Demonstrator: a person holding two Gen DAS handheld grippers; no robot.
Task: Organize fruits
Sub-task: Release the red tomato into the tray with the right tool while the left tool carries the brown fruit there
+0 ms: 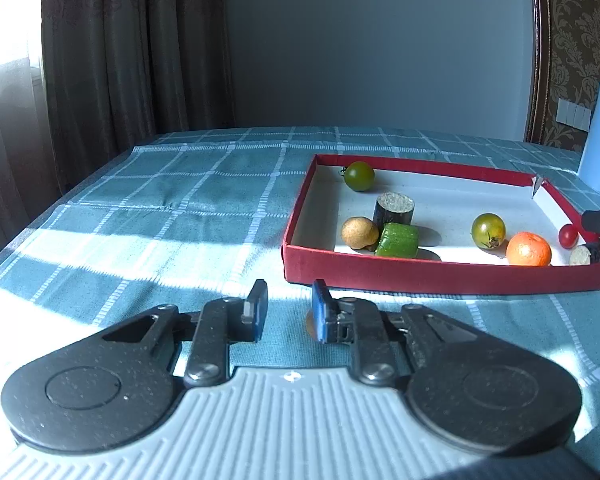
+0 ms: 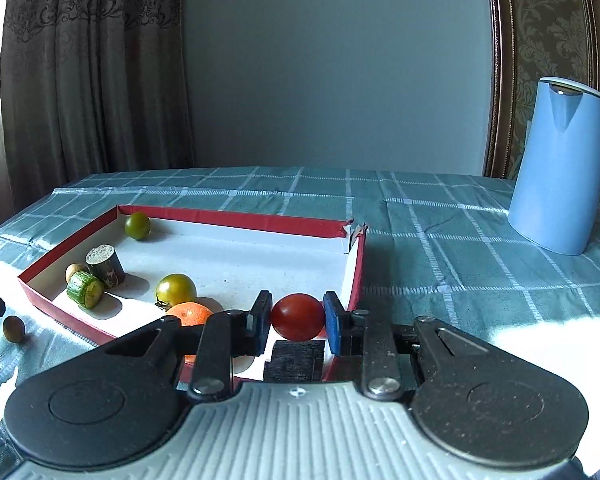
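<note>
A red tray (image 1: pixel 440 278) with a white inside holds two green tomatoes (image 1: pixel 359 176), an orange mandarin (image 1: pixel 528 249), a green cucumber piece (image 1: pixel 397 240), a tan round fruit (image 1: pixel 359 233) and two dark cylinder pieces (image 1: pixel 394 207). My right gripper (image 2: pixel 297 309) is shut on a red cherry tomato (image 2: pixel 298 317), held just above the tray's near right corner (image 2: pixel 340 360). My left gripper (image 1: pixel 289 300) hangs low over the cloth in front of the tray, jaws a little apart with nothing pressed between them. A small brown fruit (image 2: pixel 14 329) lies on the cloth beside its right finger.
A tall blue jug (image 2: pixel 556 168) stands on the checked teal tablecloth (image 1: pixel 180 208) to the right of the tray. Curtains hang behind the table's far left edge. Sunlight falls across the cloth near the left gripper.
</note>
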